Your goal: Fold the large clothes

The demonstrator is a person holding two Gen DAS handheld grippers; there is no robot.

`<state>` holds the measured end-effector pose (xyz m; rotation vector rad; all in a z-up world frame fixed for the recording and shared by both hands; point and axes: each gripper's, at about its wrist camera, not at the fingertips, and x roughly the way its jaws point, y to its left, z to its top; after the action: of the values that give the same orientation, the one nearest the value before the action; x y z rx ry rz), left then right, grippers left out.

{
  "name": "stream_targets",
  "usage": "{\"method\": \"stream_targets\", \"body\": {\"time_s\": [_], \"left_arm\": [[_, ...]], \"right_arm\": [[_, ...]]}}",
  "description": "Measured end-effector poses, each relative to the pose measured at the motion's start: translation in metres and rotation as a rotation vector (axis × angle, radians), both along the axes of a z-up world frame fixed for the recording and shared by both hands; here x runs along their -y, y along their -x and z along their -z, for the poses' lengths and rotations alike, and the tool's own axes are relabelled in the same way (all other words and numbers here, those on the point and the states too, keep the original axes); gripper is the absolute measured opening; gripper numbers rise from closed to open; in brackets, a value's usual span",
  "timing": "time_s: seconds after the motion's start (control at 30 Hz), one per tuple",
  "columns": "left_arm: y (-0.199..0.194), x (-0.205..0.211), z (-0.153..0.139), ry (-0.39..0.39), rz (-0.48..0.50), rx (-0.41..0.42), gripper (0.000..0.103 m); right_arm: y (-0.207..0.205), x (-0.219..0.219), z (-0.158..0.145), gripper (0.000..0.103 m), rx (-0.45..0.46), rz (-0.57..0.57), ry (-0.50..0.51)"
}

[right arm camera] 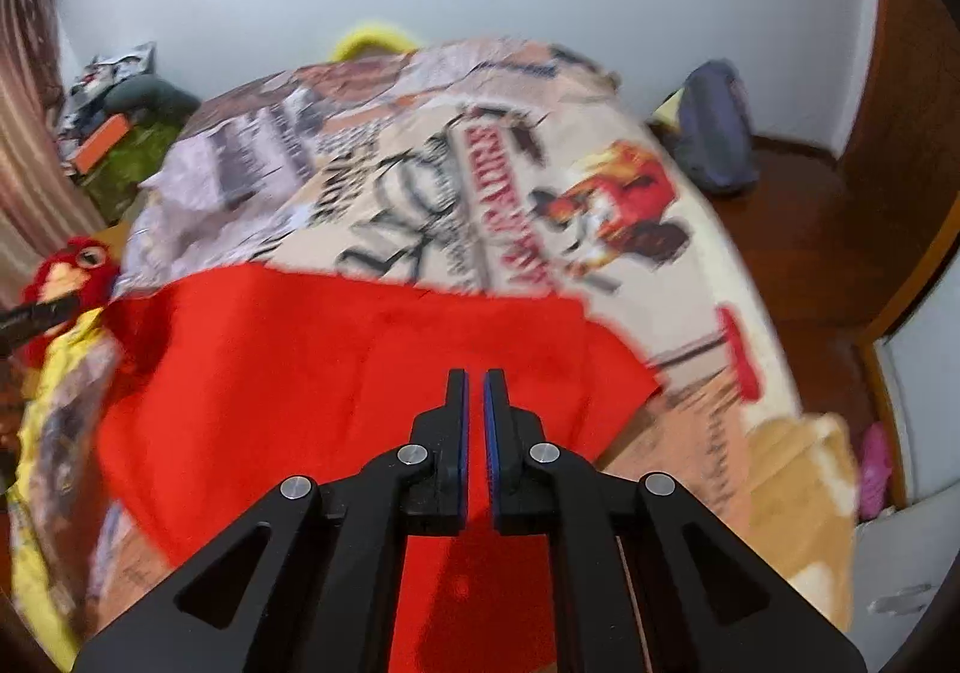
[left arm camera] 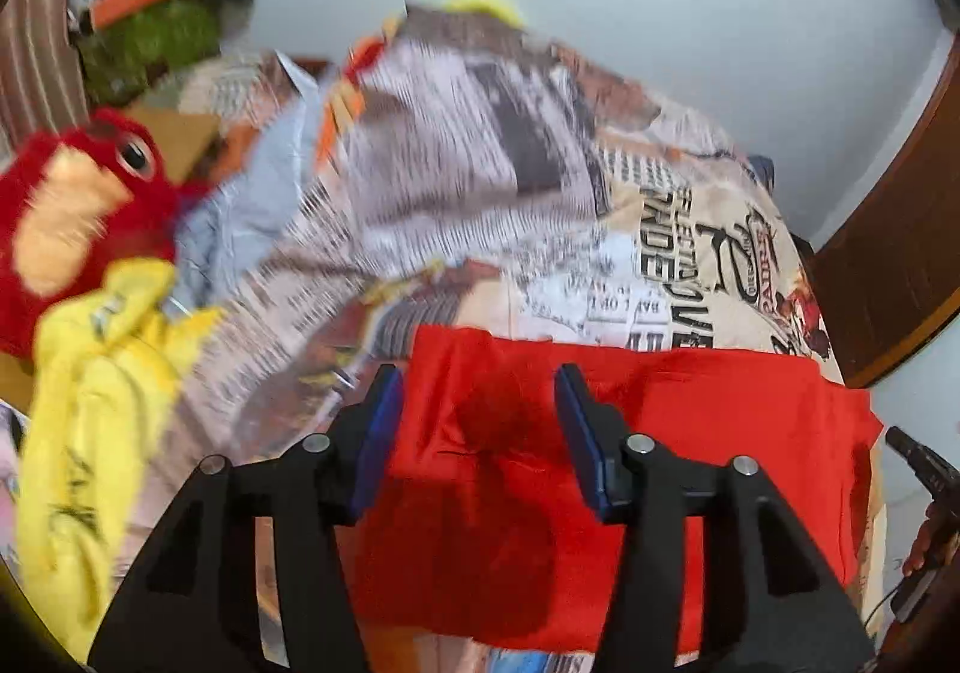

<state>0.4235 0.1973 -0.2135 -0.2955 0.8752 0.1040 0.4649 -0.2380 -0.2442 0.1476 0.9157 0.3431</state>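
Note:
A red garment (left arm camera: 660, 433) lies spread across the near end of a bed covered in a newspaper-print bedspread (left arm camera: 600, 253). My left gripper (left arm camera: 479, 379) hovers over the garment's left part. It is open, its blue pads wide apart, with only flat cloth showing beneath them. In the right wrist view the same red garment (right arm camera: 300, 361) fills the middle. My right gripper (right arm camera: 476, 376) is over its right part with the pads shut to a thin slit. Whether any cloth is pinched there cannot be made out. The picture is blurred.
A yellow garment (left arm camera: 102, 403) and a red plush bird (left arm camera: 78, 217) lie on the bed's left side, beside a grey-blue cloth (left arm camera: 240, 217). A cluttered pile (left arm camera: 156, 13) sits in the far left corner. A blue-grey bag (right arm camera: 714, 133) rests on the wooden floor (right arm camera: 810, 253) right of the bed.

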Motion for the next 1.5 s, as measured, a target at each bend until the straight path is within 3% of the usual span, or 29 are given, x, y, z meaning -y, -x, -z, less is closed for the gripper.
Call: {"method": "stream_targets", "body": {"time_s": [0.1,0.23,0.4,0.47,0.53,0.6,0.63,0.67,0.9,1.0,1.1,1.33,1.5], "left_arm": [[0.009,0.008,-0.002,-0.016,0.039,-0.023,0.051],[0.016,0.038,0.026,-0.019,0.126,-0.099,0.051],[0.021,0.078,0.08,0.005,0.232,-0.223,0.052],[0.029,0.089,0.098,-0.047,0.233,-0.228,0.057],[0.038,0.087,0.098,-0.088,0.194,-0.19,0.073],[0.043,0.082,0.096,-0.092,0.184,-0.188,0.076],[0.045,0.078,0.095,-0.082,0.179,-0.19,0.076],[0.049,0.073,0.094,-0.078,0.171,-0.194,0.077],[0.078,0.046,0.096,-0.102,0.082,-0.223,0.083],[0.088,0.034,0.102,-0.134,0.058,-0.279,0.083],[0.106,0.027,0.097,-0.136,0.033,-0.281,0.083],[0.131,0.032,0.049,-0.073,0.045,-0.139,0.084],[0.127,0.039,0.031,0.055,0.051,-0.055,0.087]], "right_arm": [[0.008,-0.014,0.004,0.005,-0.047,-0.055,-0.05],[0.018,-0.049,0.008,0.006,-0.084,-0.166,-0.056],[0.032,-0.085,0.032,0.035,-0.153,-0.253,-0.034],[0.038,-0.091,0.042,0.045,-0.16,-0.262,0.0],[0.046,-0.092,0.048,0.05,-0.155,-0.268,0.046],[0.054,-0.085,0.049,0.058,-0.144,-0.269,0.065],[0.057,-0.08,0.051,0.071,-0.148,-0.253,0.088],[0.06,-0.074,0.052,0.077,-0.15,-0.231,0.104],[0.078,-0.042,0.058,0.077,-0.194,-0.14,0.117],[0.085,-0.038,0.047,0.077,-0.175,-0.099,0.136],[0.091,-0.036,0.032,0.077,-0.141,-0.075,0.143],[0.095,-0.045,-0.009,0.077,-0.025,-0.041,0.127],[0.087,-0.07,-0.026,0.077,0.038,-0.058,0.107]]}}
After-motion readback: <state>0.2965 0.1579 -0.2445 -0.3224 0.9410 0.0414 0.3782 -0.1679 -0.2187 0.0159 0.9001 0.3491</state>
